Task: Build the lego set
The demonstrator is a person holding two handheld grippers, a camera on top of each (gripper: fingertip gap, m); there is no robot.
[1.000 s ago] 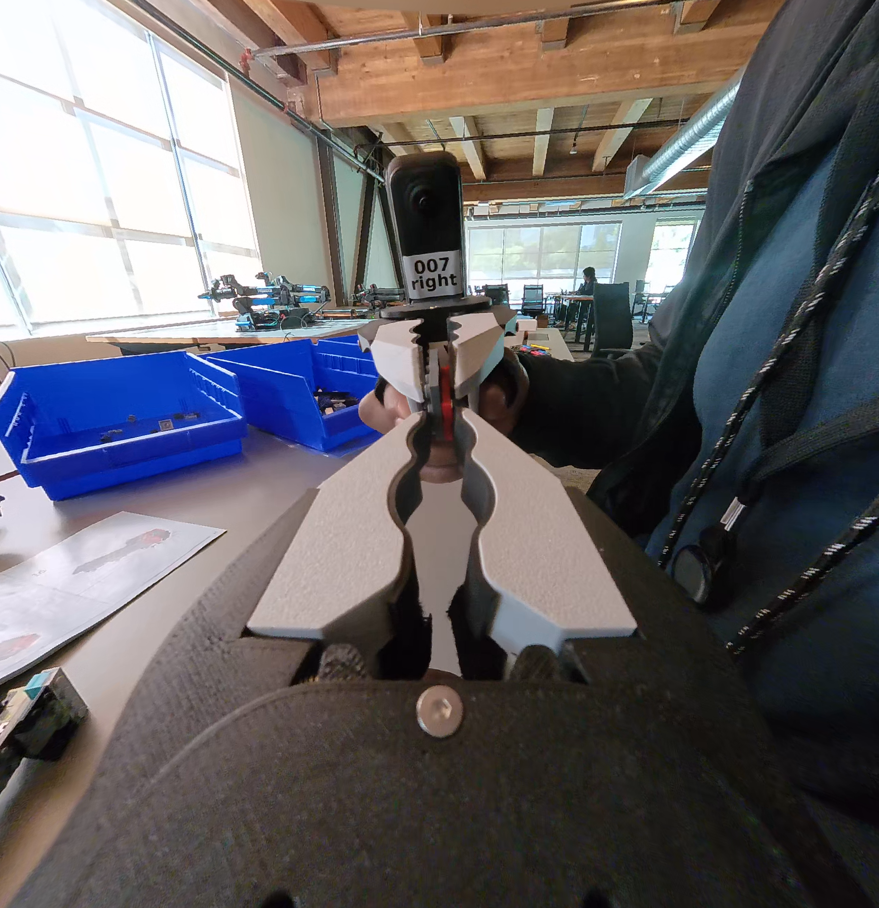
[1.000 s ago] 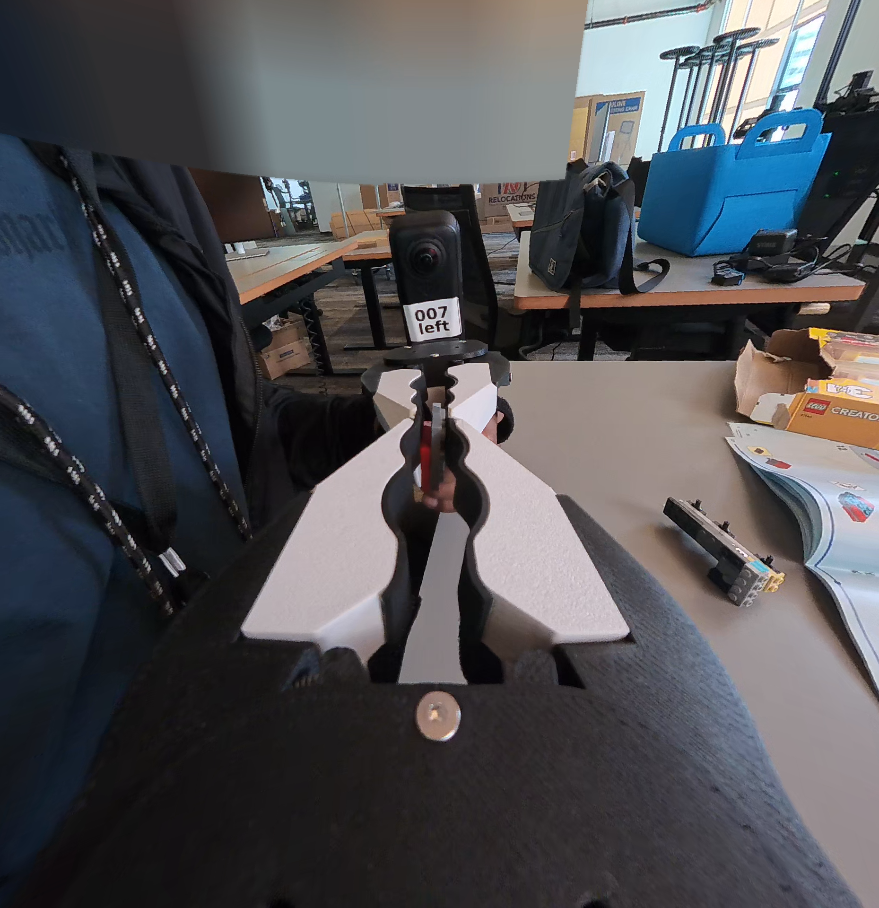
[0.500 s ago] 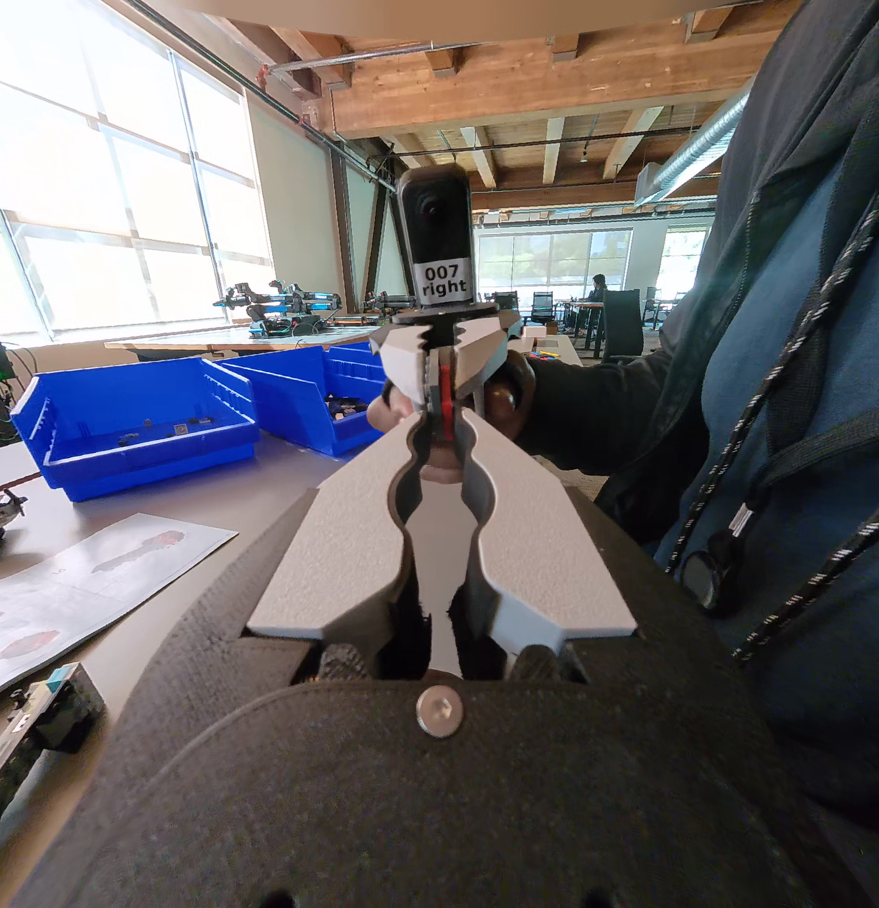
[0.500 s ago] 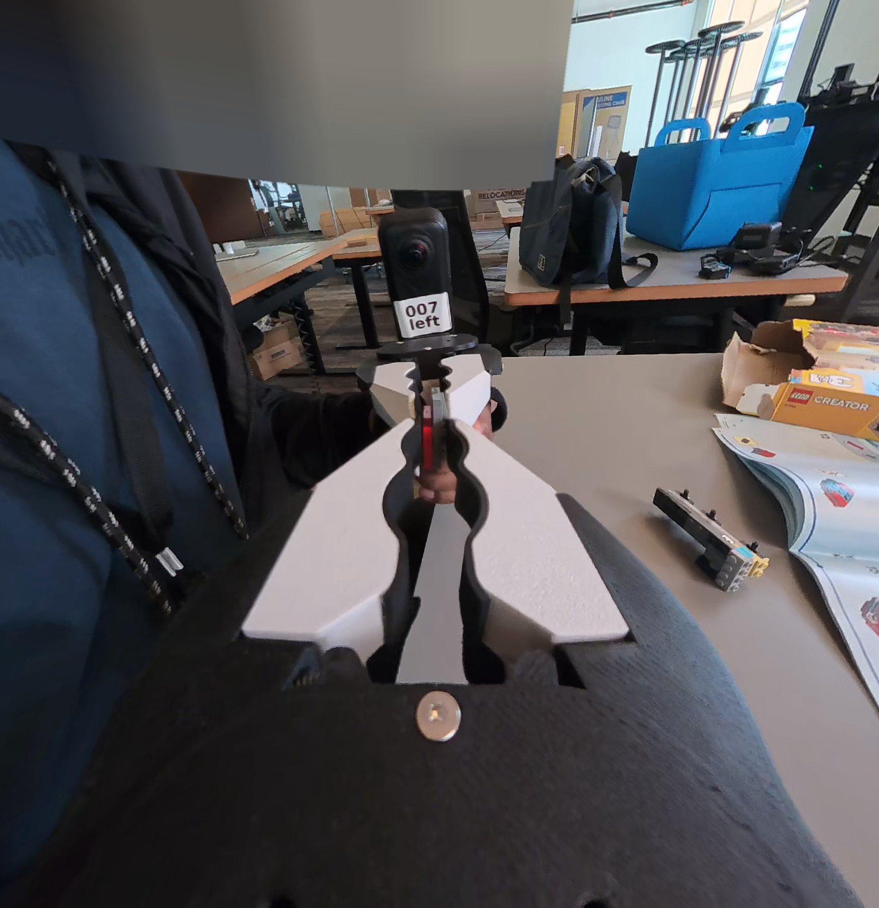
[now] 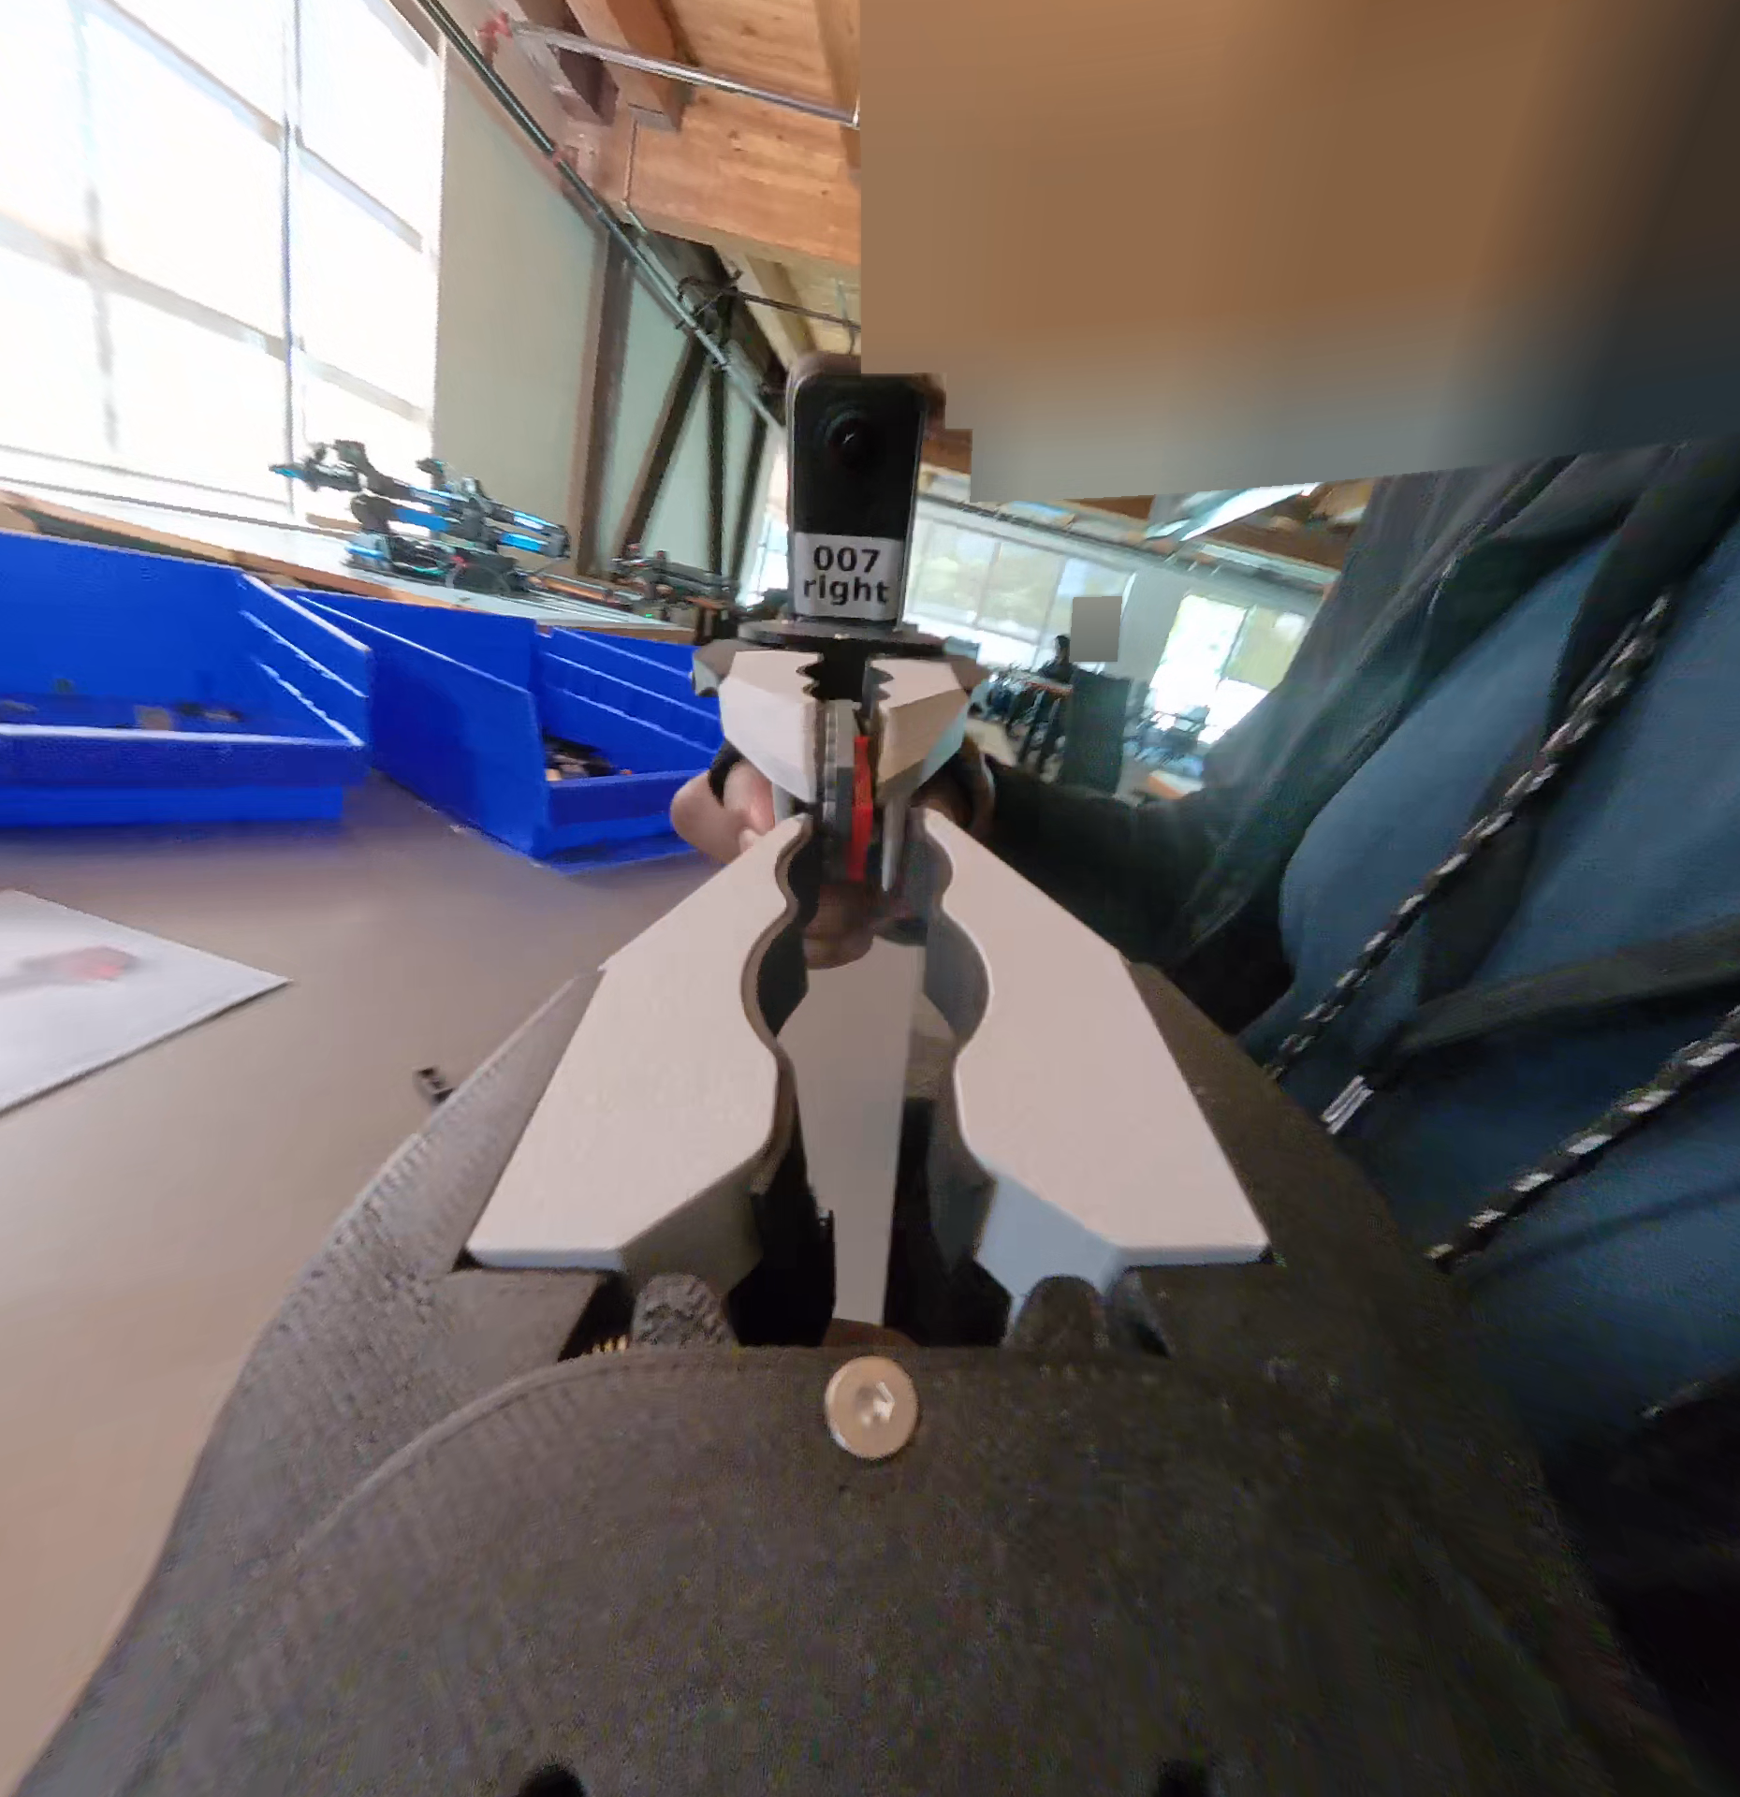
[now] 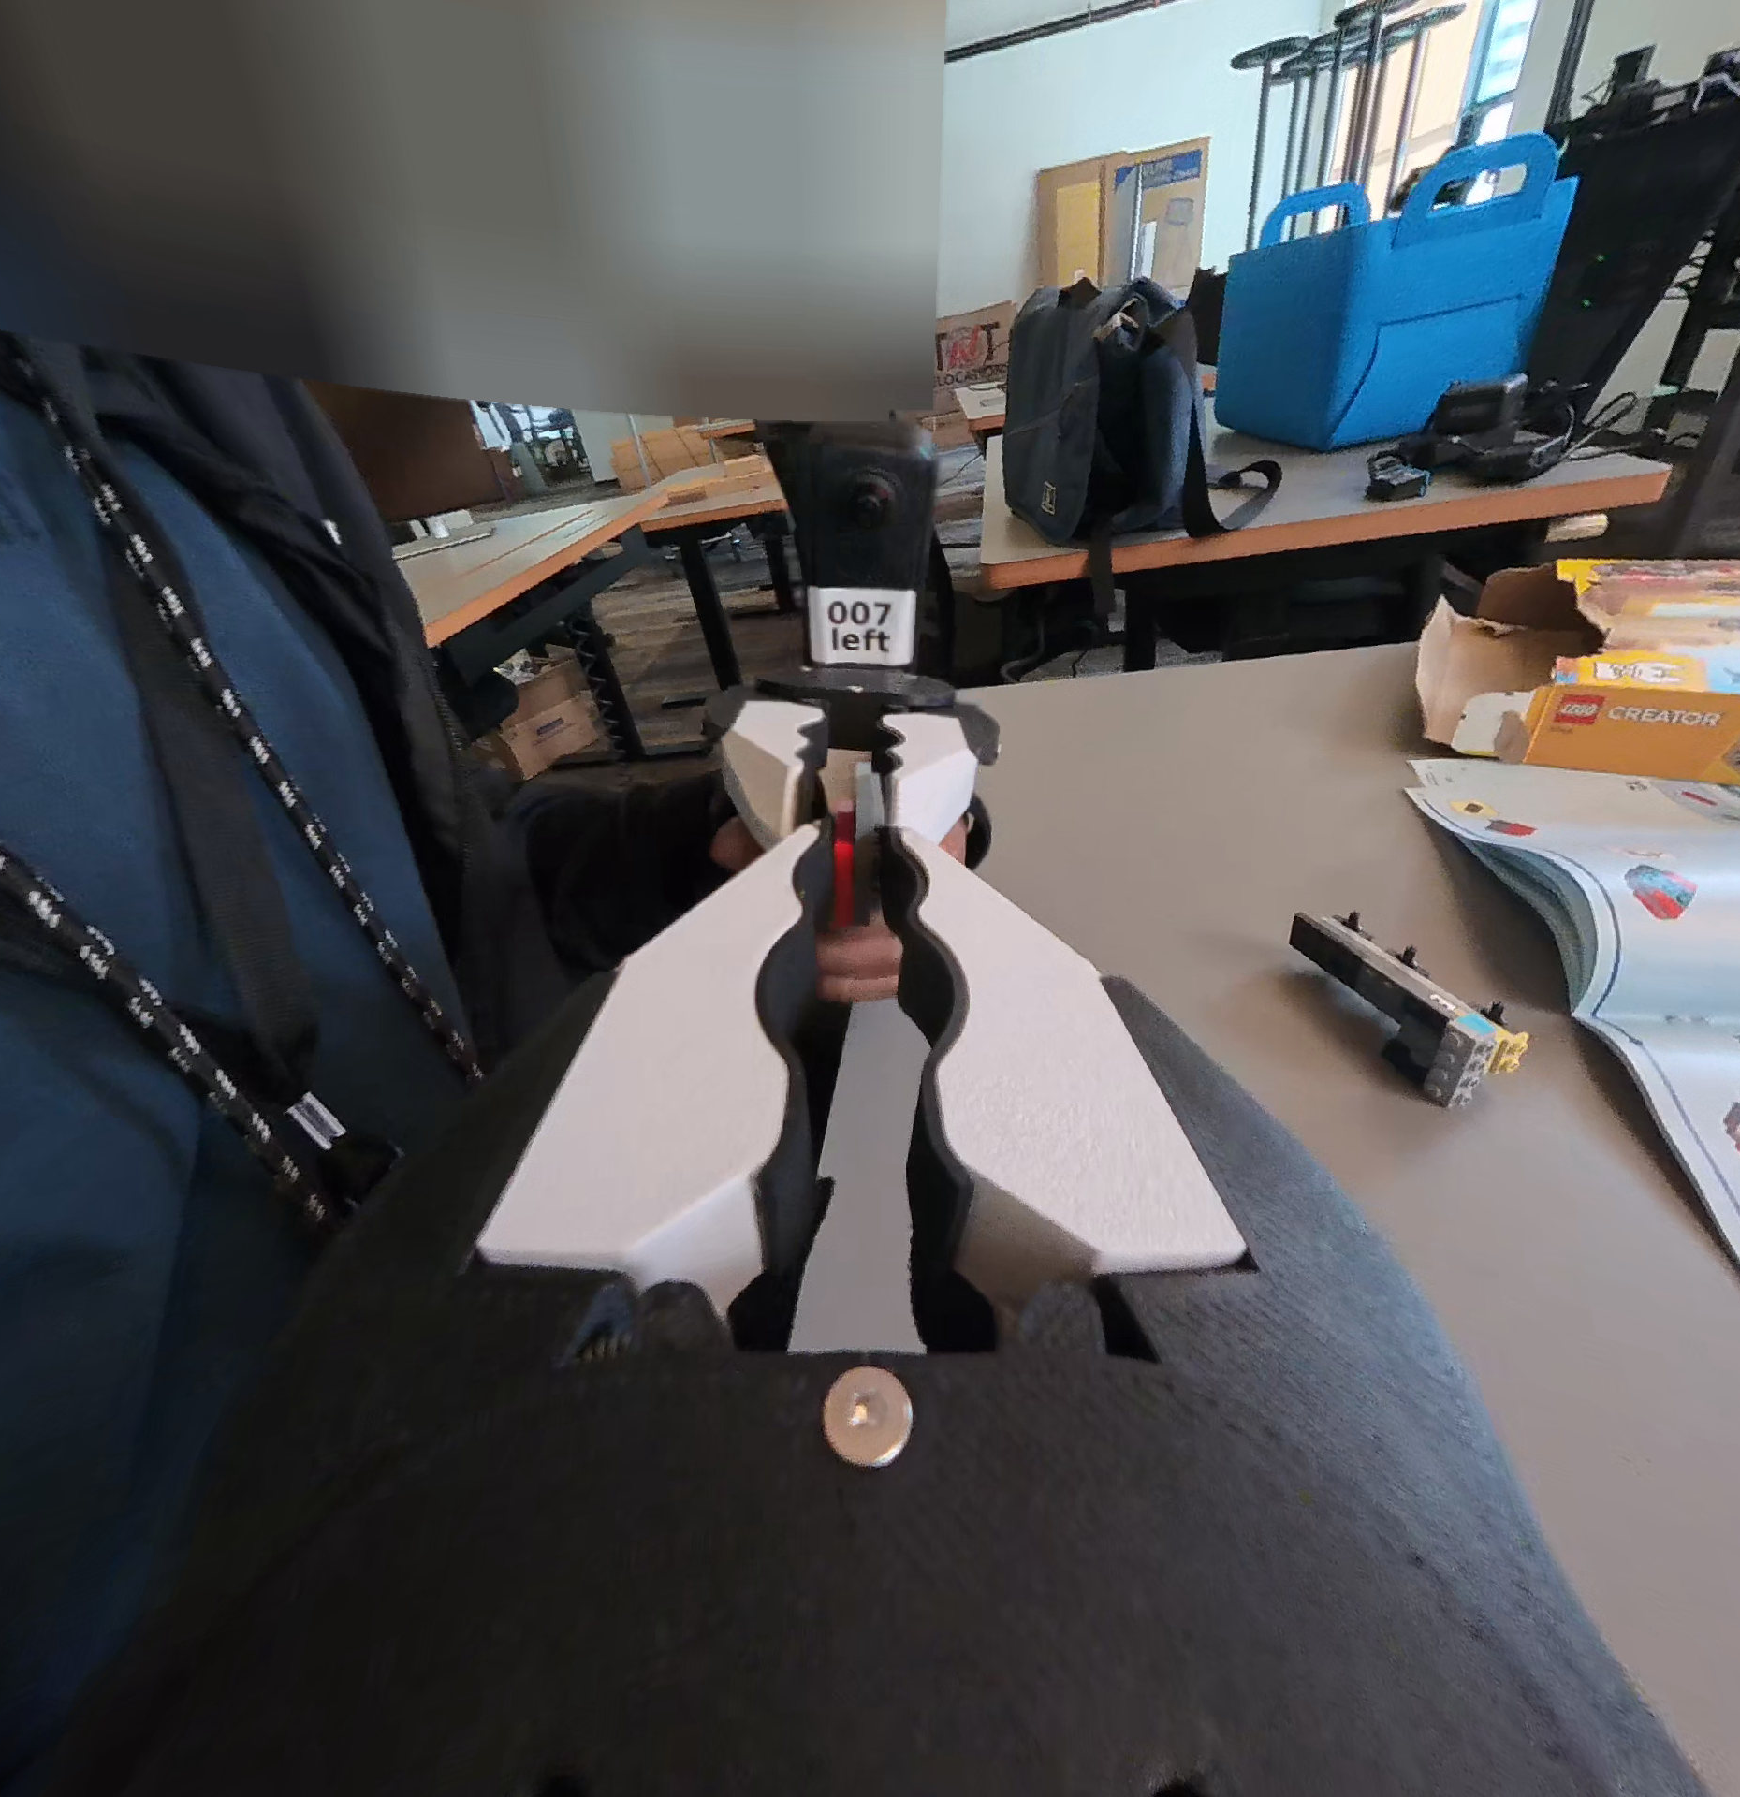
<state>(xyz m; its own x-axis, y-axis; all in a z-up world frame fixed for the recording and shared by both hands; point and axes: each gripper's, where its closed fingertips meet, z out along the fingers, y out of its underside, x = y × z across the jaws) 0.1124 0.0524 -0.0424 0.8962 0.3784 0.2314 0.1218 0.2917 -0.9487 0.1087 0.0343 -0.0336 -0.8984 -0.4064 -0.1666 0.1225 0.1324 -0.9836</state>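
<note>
My two grippers meet tip to tip above the grey table (image 6: 1187,827), in front of the person's chest. My right gripper (image 6: 851,861) is shut on a thin red lego piece (image 6: 843,865). My left gripper (image 5: 846,861) faces it and is shut on a grey lego piece (image 5: 832,778), which is pressed flat against the red piece (image 5: 858,817). In the right wrist view the grey piece (image 6: 870,797) sits between the left gripper's white fingers (image 6: 778,778). A partly built black lego assembly (image 6: 1400,1002) lies on the table to the right.
An open instruction booklet (image 6: 1673,933) and a torn yellow lego box (image 6: 1644,720) lie at the right. Two blue bins (image 5: 165,700) (image 5: 554,739) stand at the far left, with a printed sheet (image 5: 68,992) and a tiny black piece (image 5: 433,1079) near them. The person's torso is close behind. The grippers are tip to tip, or close to it.
Both grippers stay shut and tip to tip. They have tilted and shifted together, so both views swing. The grey piece now shows beside the red one in the left wrist view.
</note>
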